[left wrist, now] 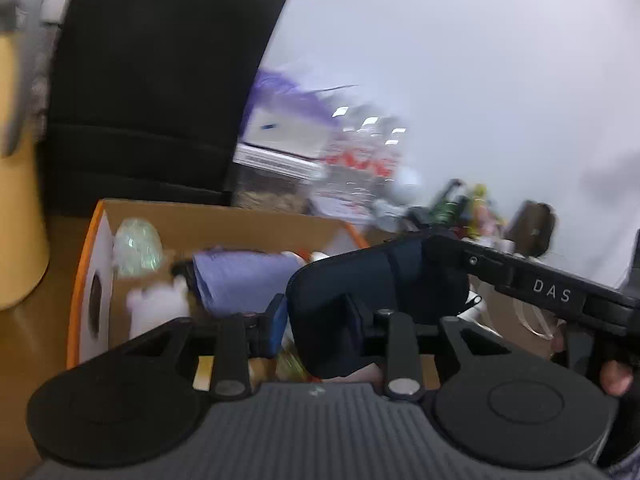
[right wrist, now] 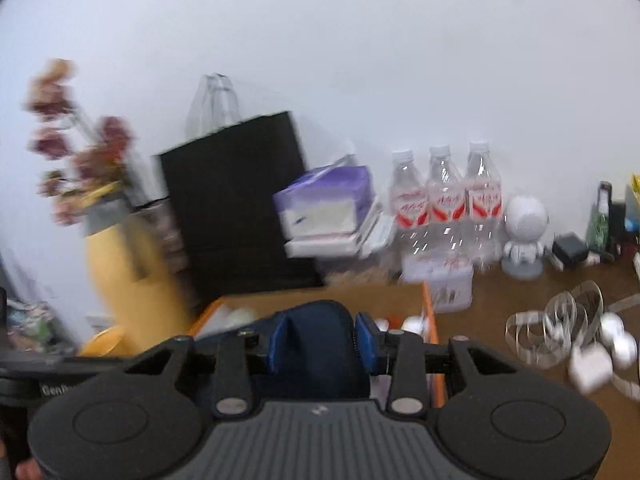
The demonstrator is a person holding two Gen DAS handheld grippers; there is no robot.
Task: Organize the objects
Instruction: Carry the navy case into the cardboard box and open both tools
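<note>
Leftmost, a yellow vase (right wrist: 132, 276) and black bag (right wrist: 236, 200) stand against the wall, out of the way. Next, the cardboard box (left wrist: 224, 224) sits open-topped to take loose items; a purple cloth (left wrist: 244, 280) already lies inside. Over it hangs a navy pouch (left wrist: 360, 292), pinched by both claws, probably so it goes in level. The left gripper (left wrist: 316, 320) is partly closed on one end, the right gripper (right wrist: 318, 340) on the other. Bottles (right wrist: 444, 200) line the wall at right.
</note>
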